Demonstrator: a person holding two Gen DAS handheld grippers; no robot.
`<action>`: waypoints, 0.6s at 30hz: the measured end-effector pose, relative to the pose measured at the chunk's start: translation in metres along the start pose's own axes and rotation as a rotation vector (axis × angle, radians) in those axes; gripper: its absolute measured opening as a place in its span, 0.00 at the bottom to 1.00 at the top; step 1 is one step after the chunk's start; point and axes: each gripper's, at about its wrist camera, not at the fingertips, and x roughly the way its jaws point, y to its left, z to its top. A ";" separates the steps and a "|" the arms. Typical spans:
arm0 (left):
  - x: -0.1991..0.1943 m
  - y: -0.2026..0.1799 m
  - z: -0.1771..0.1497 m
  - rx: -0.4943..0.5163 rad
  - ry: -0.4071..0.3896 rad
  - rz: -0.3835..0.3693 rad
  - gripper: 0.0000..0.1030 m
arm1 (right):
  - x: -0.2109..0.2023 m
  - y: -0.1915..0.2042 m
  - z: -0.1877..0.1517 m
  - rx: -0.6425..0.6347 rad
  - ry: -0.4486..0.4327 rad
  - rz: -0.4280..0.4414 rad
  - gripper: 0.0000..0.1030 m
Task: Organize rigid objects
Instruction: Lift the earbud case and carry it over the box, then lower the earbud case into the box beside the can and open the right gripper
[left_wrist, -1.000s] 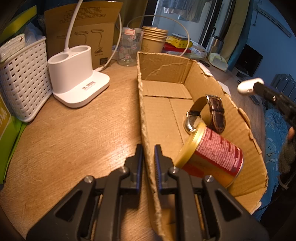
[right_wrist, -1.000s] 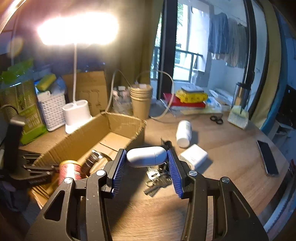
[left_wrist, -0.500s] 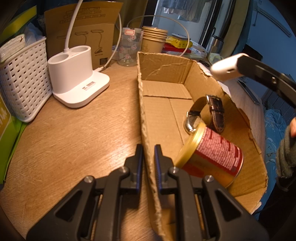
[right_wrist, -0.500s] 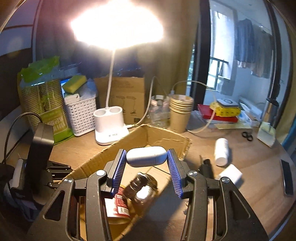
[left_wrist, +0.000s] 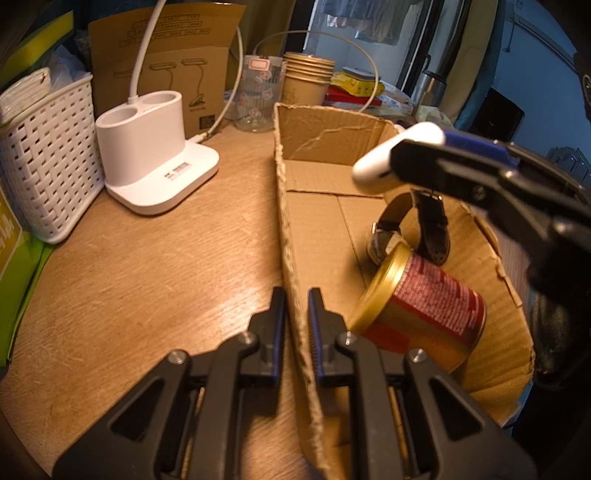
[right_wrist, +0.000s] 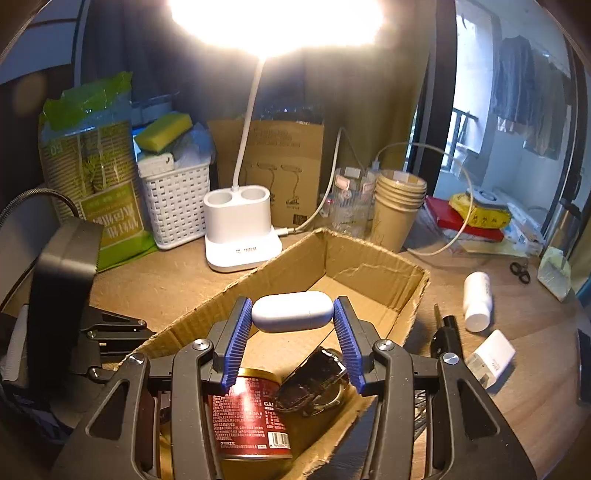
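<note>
A round-edged wooden counter (left_wrist: 155, 266) with a warm oak grain carries the scene, lit from above by a bright white desk lamp whose twin-well white plastic base (right_wrist: 242, 229) stands near the back. Beside the base sit a white woven plastic basket (left_wrist: 48, 162), a flat brown cardboard lamp carton (right_wrist: 284, 162) leaning against dark curtains, a stack of tan paper cups (right_wrist: 399, 206) and a clear plastic jar (left_wrist: 258, 96). To the right, a glass door gives onto a balcony with clothes hanging.

An open brown corrugated cardboard box (left_wrist: 291, 236) lies across the middle of the counter. Inside it rest a red tin can with a gold rim (left_wrist: 421, 310), lying on its side, and a wristwatch with a dark leather strap (left_wrist: 410, 229) touching the can's rim.

The left hand-held gripper (left_wrist: 296, 306) is pinched tight on the box's near wall. The right hand-held gripper (right_wrist: 291, 314) holds a smooth white oval plastic case (right_wrist: 291, 311) crosswise between its blue ribbed pads, above the box's interior and over the can and watch.

Outside the box on the right lie a small white cylindrical bottle (right_wrist: 478, 301), a white rectangular charger block (right_wrist: 491, 356), a black tool (right_wrist: 447, 332) and small scissors (right_wrist: 520, 269).
</note>
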 end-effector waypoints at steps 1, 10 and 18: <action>0.000 0.000 0.000 0.000 0.000 0.000 0.13 | 0.002 0.000 -0.001 0.001 0.008 0.003 0.47; 0.000 0.000 0.000 0.001 -0.001 0.000 0.13 | 0.020 0.003 -0.008 0.002 0.077 0.023 0.47; 0.000 0.000 0.000 0.001 -0.001 0.000 0.13 | 0.021 0.004 -0.009 -0.006 0.090 0.018 0.47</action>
